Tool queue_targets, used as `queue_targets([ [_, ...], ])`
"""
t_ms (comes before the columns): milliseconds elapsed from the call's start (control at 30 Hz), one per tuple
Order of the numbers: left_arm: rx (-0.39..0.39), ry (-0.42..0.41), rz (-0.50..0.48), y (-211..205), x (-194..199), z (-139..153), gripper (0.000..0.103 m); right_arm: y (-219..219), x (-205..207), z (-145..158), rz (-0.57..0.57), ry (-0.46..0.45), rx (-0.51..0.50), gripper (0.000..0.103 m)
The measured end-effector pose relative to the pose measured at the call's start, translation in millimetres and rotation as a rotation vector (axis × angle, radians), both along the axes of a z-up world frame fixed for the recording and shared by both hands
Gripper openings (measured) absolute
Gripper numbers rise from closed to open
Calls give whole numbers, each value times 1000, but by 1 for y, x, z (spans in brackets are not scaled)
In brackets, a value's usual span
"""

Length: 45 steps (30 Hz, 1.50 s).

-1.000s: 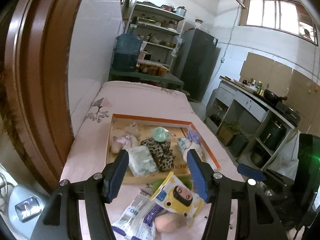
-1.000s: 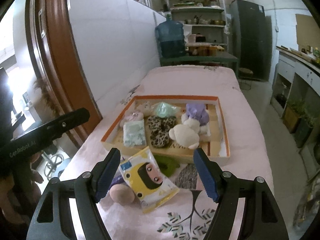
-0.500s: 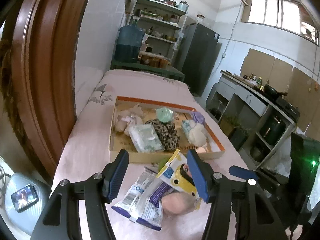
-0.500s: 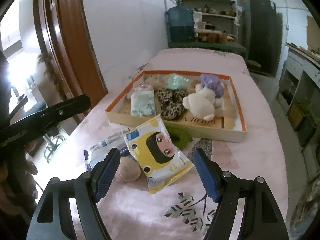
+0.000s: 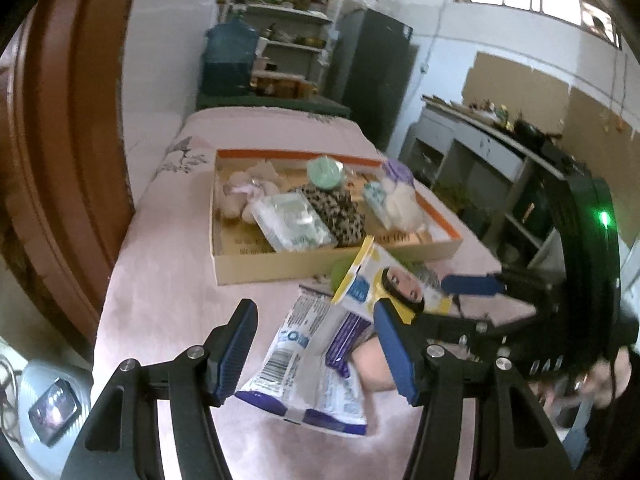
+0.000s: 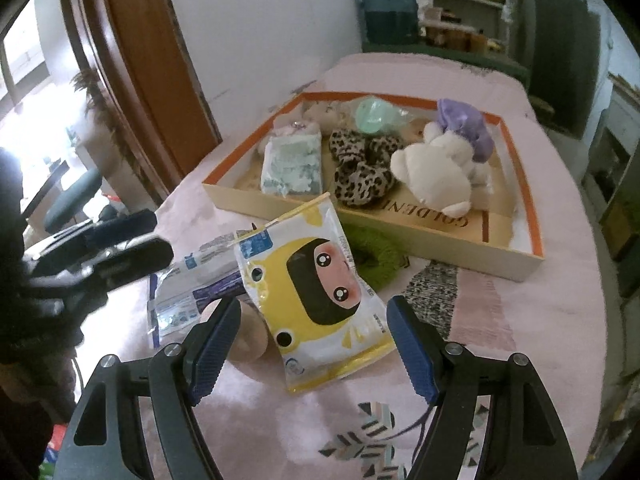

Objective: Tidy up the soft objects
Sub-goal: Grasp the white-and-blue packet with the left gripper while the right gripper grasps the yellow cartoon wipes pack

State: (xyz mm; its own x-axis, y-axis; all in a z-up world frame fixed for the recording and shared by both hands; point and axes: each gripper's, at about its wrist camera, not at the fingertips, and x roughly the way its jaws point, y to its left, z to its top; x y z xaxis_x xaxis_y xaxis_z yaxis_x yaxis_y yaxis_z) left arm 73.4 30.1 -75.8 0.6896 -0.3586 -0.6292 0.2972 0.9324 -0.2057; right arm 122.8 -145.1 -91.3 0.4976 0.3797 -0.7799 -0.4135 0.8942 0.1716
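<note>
The shallow cardboard tray with an orange rim (image 6: 520,168) already holds most of the soft things, so the sorting looks well past halfway; inside it I count six: one pale green wipes packet (image 6: 292,160), one leopard-print fabric bundle (image 6: 360,168), one white plush toy with a purple cap (image 6: 436,168), one mint-green round pouch (image 6: 370,114), one beige plush toy (image 5: 244,194) at the far left corner, and one small patterned packet (image 5: 374,196) beside the white toy; more may lie hidden beneath these.

Left outside, on the pink bedspread (image 6: 540,320) just in front of the tray, are four: one yellow wipes packet with a cartoon face (image 6: 320,292), one white-and-purple plastic packet (image 5: 316,364), one green woolly item (image 6: 374,256) partly under the yellow packet, and one pinkish-beige soft ball (image 6: 250,338).

The left tool (image 5: 316,356) stands wide, empty, over the white-and-purple packet; the right tool (image 6: 314,344) is likewise wide and holds nothing, its jaws standing either side of the yellow packet's near end without pressing it; judging by that, those two packets go next.
</note>
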Motion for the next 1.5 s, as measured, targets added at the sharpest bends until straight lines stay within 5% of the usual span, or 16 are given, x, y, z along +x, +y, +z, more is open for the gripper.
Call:
queue_targets([
  [567, 36, 34, -185, -6, 11, -24, 60, 18, 36, -14, 120, 106, -4, 82],
  [1100, 31, 168, -249, -2, 38, -44, 66, 3, 42, -28, 136, 240, 114, 82],
  [1500, 88, 137, -222, -18, 28, -40, 35, 8, 45, -30, 72, 254, 123, 81],
])
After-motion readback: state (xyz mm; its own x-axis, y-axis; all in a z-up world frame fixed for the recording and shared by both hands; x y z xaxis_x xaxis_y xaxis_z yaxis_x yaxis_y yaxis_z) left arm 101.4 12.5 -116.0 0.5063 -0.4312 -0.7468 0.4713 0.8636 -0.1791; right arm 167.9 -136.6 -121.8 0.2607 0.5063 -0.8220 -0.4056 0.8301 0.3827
